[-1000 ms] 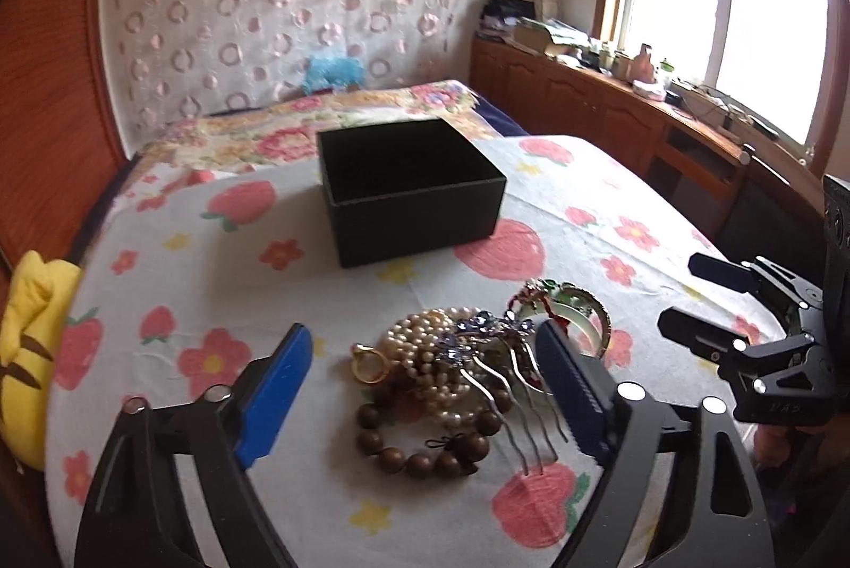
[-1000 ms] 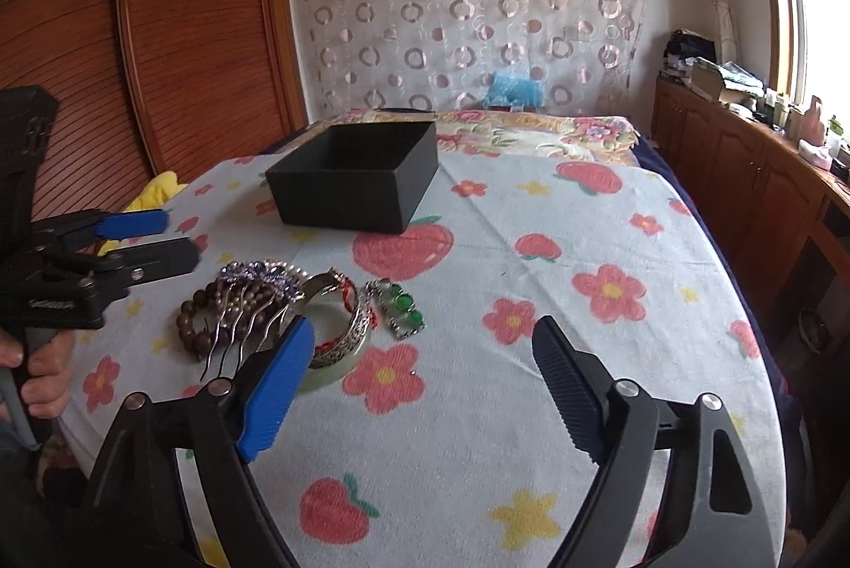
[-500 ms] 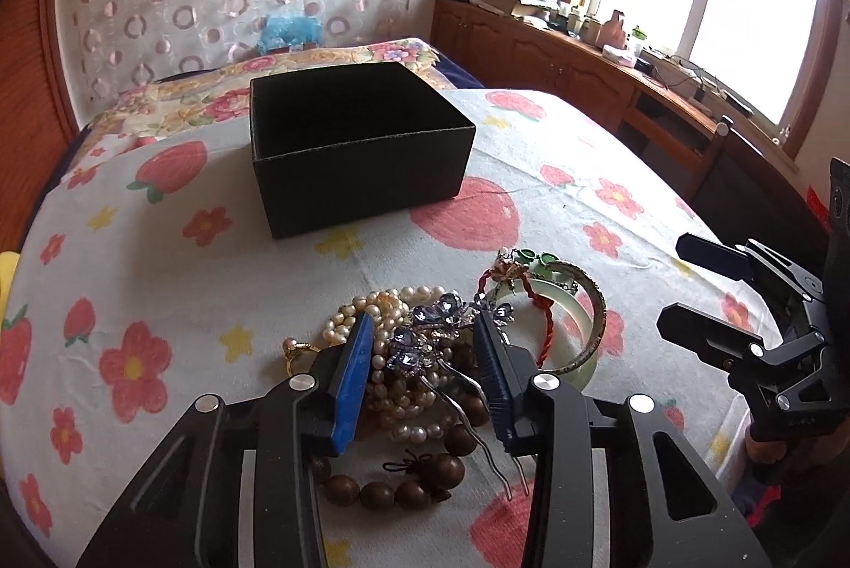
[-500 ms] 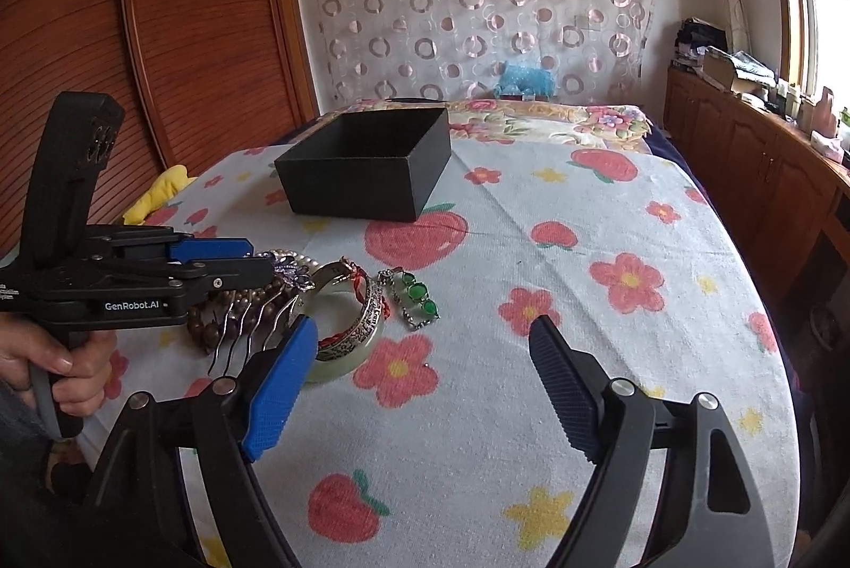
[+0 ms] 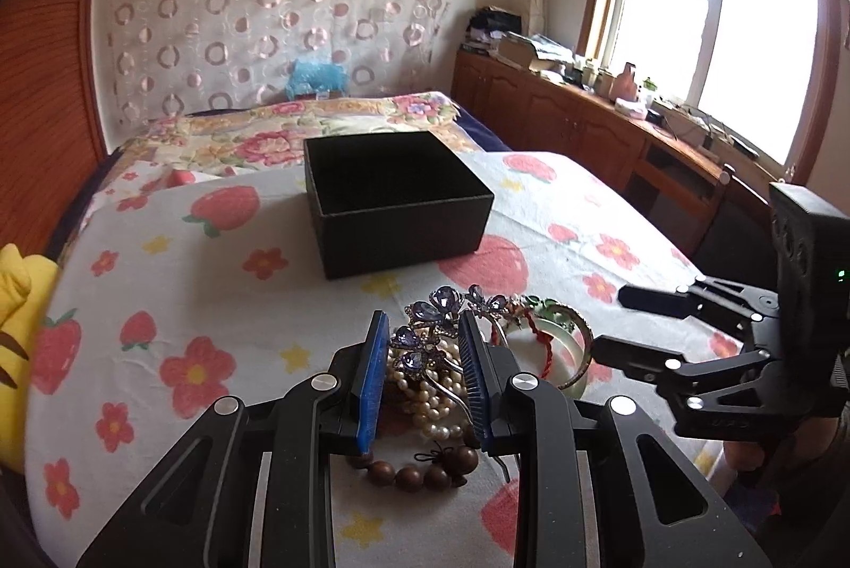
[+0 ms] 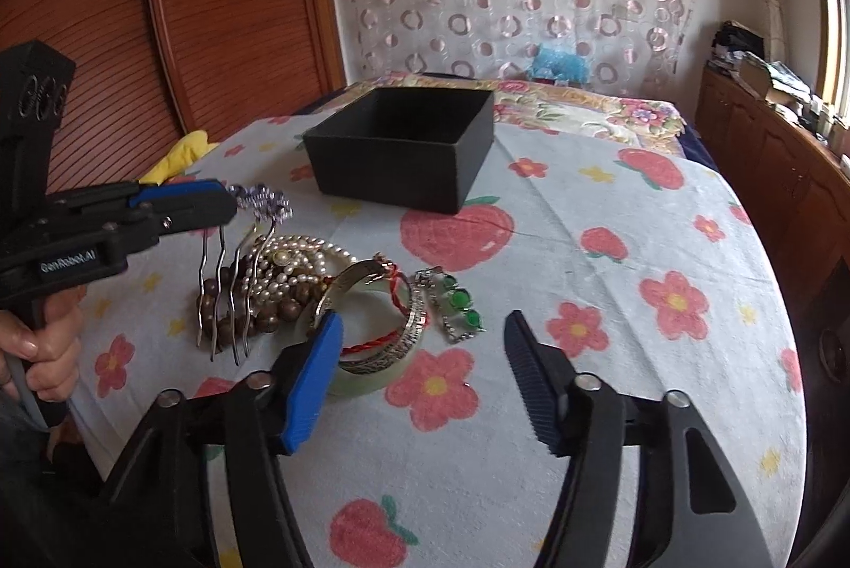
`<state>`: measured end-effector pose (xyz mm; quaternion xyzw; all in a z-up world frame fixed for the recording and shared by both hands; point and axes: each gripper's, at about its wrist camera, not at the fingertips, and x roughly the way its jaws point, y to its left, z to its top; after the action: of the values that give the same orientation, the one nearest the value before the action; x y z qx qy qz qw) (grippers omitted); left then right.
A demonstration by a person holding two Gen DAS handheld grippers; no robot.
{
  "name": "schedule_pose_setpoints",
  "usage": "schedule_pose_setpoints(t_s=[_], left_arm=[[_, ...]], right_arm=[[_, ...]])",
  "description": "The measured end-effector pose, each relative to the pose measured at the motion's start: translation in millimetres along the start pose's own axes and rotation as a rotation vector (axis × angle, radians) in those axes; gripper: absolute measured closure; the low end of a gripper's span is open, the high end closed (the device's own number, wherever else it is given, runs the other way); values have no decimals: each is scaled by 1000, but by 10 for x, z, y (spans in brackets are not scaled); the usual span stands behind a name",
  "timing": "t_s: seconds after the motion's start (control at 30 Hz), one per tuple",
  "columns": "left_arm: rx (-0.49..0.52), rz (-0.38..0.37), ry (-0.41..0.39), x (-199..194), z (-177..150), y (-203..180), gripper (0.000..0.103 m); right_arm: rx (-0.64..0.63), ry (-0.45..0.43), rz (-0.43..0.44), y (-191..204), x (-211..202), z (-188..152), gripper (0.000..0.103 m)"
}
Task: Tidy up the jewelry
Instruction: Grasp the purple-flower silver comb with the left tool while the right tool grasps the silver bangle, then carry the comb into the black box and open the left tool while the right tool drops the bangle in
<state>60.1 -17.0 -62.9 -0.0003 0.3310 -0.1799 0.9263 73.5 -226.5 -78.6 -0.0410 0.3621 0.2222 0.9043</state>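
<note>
Since the earlier frame the left gripper has risen, and the comb has come up with it — its purple-stoned head is pinched between the blue pads, its wavy metal prongs hang down above the pile. In the right wrist view the prong tips show against the wooden beads, whether touching or just above I cannot tell. The pearls lie heaped on the beads, with the bangles just beside them and a green-stoned piece touching the bangles' far side. The box stands open on the flowered cloth, beyond the pile and apart from it. The right gripper hangs over the cloth near the bangles, its jaws wide and holding nothing — its blue pad stands in front of the bangles.
</note>
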Motion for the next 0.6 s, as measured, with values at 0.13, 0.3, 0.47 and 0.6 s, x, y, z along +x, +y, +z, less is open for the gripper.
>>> schedule_pose_setpoints(t_s=[0.13, 0.3, 0.47, 0.6], left_arm=[[-5, 27, -28, -65, 18, 33, 78], [-21, 40, -43, -96, 11, 84, 78], [-32, 49, -53, -98, 18, 124, 78], [-32, 54, -57, -103, 14, 133, 78]], right_arm=[[-6, 40, 42, 47, 111, 43, 58], [-28, 79, 14, 49, 219, 65, 71], [-53, 85, 13, 35, 210, 92, 94], [-77, 75, 15, 17, 102, 114, 94]])
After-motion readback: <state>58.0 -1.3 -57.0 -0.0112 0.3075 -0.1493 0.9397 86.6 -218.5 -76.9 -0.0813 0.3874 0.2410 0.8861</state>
